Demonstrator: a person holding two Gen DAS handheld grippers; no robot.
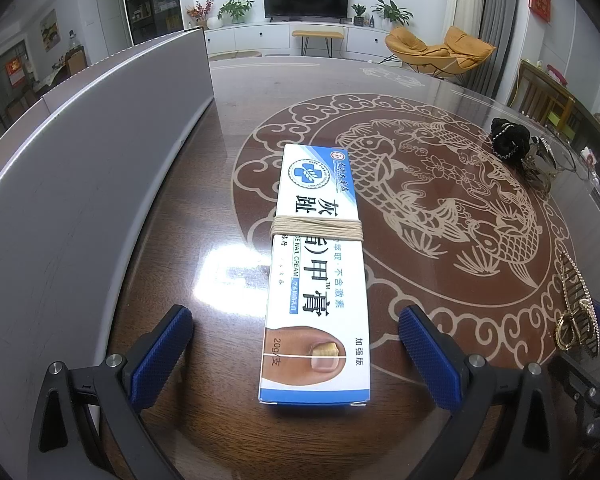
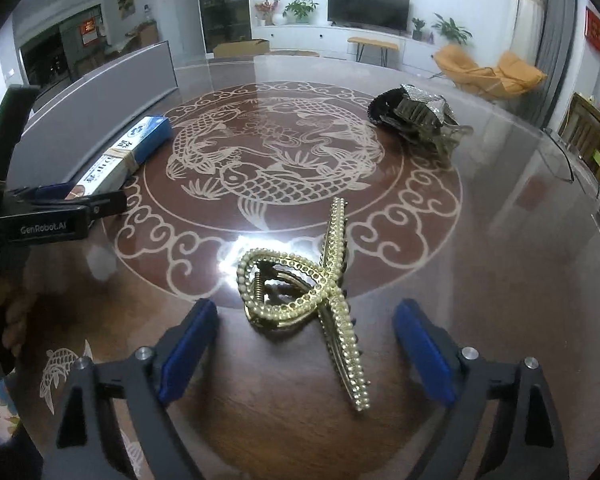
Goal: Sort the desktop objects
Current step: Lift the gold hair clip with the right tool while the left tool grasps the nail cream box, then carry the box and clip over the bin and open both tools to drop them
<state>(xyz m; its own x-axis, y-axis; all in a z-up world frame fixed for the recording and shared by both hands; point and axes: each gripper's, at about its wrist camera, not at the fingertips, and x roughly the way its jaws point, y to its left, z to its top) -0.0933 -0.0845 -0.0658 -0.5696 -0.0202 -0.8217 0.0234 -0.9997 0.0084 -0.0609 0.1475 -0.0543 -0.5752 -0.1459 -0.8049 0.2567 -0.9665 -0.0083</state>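
The left gripper (image 1: 296, 356) is spread wide around the near end of the cream box (image 1: 316, 276), touching nothing. The right gripper (image 2: 304, 344) gapes around the pearl hair clip (image 2: 300, 292) lying on the table (image 2: 480, 280). Far right, a dark hair clip (image 2: 416, 120) and black scrunchie (image 1: 508, 136) overlap, hard to separate.

I see a white-and-blue box (image 1: 316, 280), a gold pearl-studded clip (image 2: 320, 300), and a brown table (image 2: 480, 280) with cream fish patterning.
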